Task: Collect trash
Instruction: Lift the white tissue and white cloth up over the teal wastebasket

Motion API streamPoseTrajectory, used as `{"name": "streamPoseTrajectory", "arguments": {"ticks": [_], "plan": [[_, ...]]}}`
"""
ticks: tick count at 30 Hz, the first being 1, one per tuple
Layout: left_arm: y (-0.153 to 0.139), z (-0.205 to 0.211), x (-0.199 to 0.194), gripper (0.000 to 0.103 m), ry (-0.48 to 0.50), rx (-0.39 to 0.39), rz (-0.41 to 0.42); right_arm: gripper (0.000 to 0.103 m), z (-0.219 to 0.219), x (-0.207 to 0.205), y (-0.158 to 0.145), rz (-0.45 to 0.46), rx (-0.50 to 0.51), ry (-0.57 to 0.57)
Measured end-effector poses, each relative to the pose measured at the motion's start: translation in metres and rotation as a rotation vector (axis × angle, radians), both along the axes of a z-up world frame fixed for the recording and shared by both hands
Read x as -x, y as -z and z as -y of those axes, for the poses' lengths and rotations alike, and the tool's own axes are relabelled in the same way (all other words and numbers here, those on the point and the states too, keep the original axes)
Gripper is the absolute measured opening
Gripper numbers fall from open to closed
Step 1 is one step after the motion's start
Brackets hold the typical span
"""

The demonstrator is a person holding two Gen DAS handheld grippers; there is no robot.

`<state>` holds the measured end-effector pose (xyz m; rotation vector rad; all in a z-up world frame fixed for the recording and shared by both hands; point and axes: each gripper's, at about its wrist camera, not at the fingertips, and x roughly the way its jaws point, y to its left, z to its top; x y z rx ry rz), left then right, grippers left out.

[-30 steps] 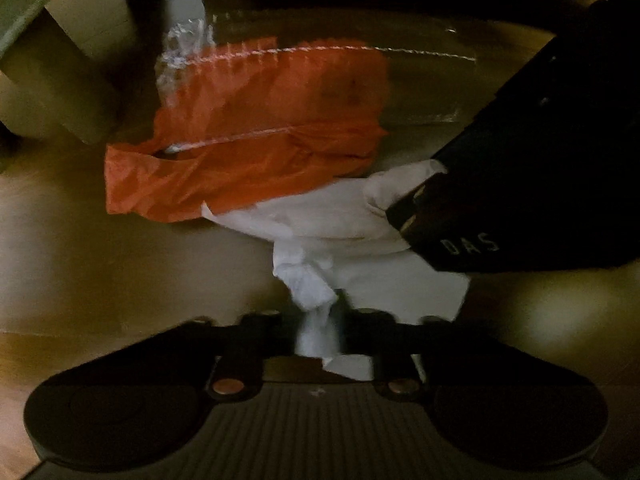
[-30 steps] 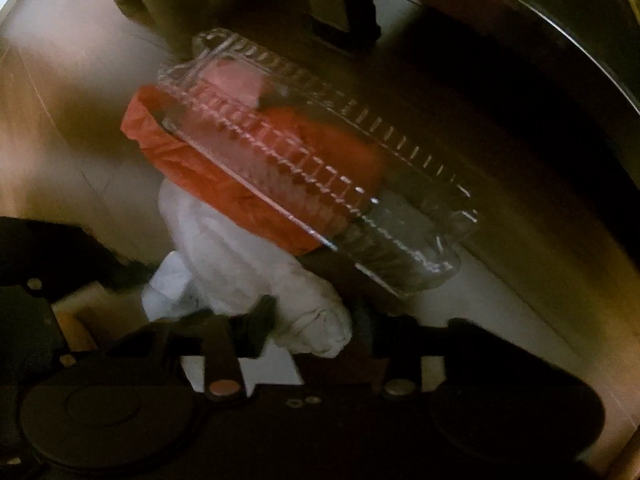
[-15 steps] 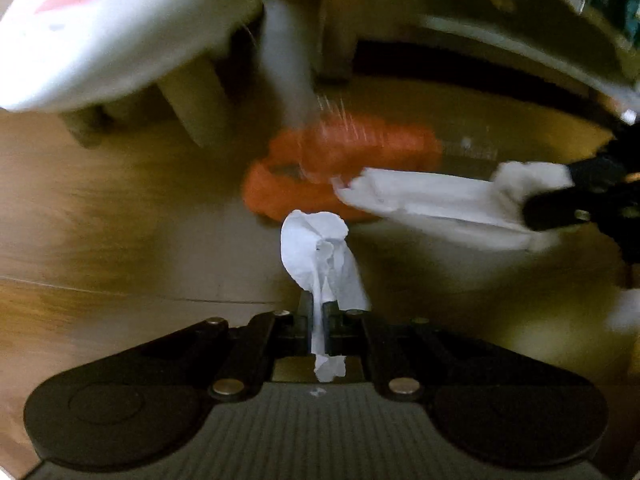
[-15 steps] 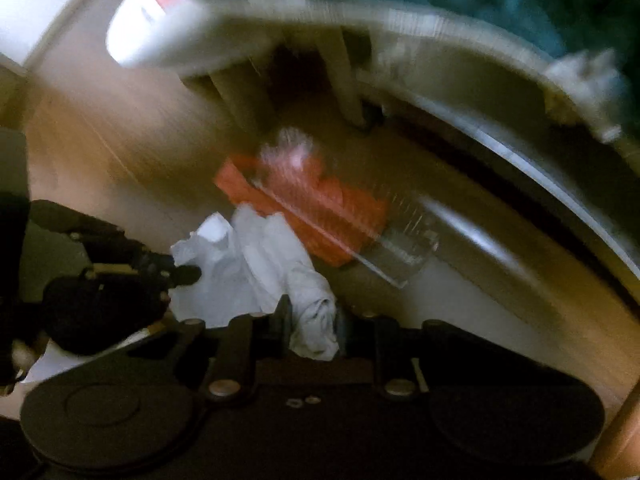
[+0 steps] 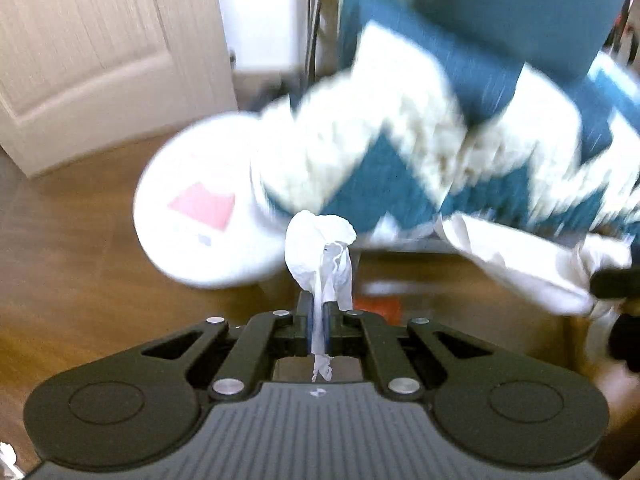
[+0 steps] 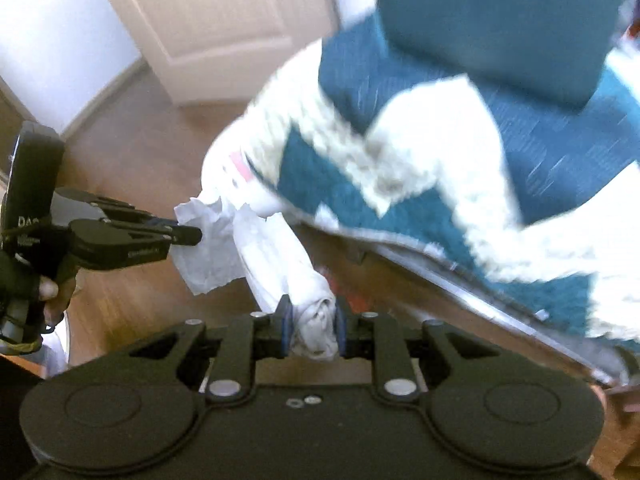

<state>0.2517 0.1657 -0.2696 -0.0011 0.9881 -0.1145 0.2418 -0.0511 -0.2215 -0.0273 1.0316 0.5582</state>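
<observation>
Left tongs (image 5: 319, 322): clenched tight on a thin twist of white tissue (image 5: 320, 248). Most of the tissue bunches up above the fingertips, a short tail hangs out behind the pads toward the camera. In the right wrist view the same tongs (image 6: 188, 235) come in from the left edge, tissue (image 6: 204, 248) pinched at the tip and held in the air above the floor; gloved hand (image 6: 24, 280) on the handle.

Right tongs (image 6: 311, 330): jaws part-way apart, just been closing, now grasping a rolled wad of white paper (image 6: 304, 292). The wad fills the gap, both blue-edged pads (image 6: 285, 330) press on it. The rest of that paper trails up and left to just beside the left tongs' tissue; cannot tell whether the two pieces are joined. From the left wrist view the same paper (image 5: 516, 256) runs in from the right edge, blurred.

Both pieces of trash are off the floor, held in the tongs.

Beyond: wooden floor (image 5: 80, 260) below, an orange patch (image 5: 380, 306) on it just past the left tongs, blurred, cannot tell what it is. Teal-and-cream blanket (image 6: 460, 140) over a bed edge fills upper right of both views. White bag with a pink mark (image 5: 200, 208) sits at the blanket's left end. White panelled door (image 5: 88, 52) top left.
</observation>
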Motion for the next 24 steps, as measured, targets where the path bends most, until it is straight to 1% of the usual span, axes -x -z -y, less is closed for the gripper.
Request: {"name": "streamPoseTrajectory", "arguments": {"ticks": [4,8,12,17,21,24], "plan": [[-0.069,0.003,0.013,0.005,-0.015,0.034,0.111,0.021,0.015,0.017,-0.055,0.100,-0.030,0.031],[-0.127,0.014,0.029,0.005,-0.015,0.042,0.206,0.021,0.029,0.034,-0.103,0.194,-0.053,0.069],[-0.176,0.033,0.044,0.005,-0.013,0.046,0.295,0.021,0.044,0.052,-0.151,0.295,-0.069,0.098],[-0.232,0.055,0.057,0.005,-0.011,0.062,0.388,0.021,0.065,0.063,-0.211,0.427,-0.084,0.135],[-0.285,0.070,0.064,0.005,-0.008,0.067,0.458,0.021,0.081,0.064,-0.254,0.525,-0.085,0.158],[-0.315,0.079,0.061,0.005,-0.013,0.075,0.498,0.021,0.092,0.058,-0.280,0.587,-0.082,0.177]]}}
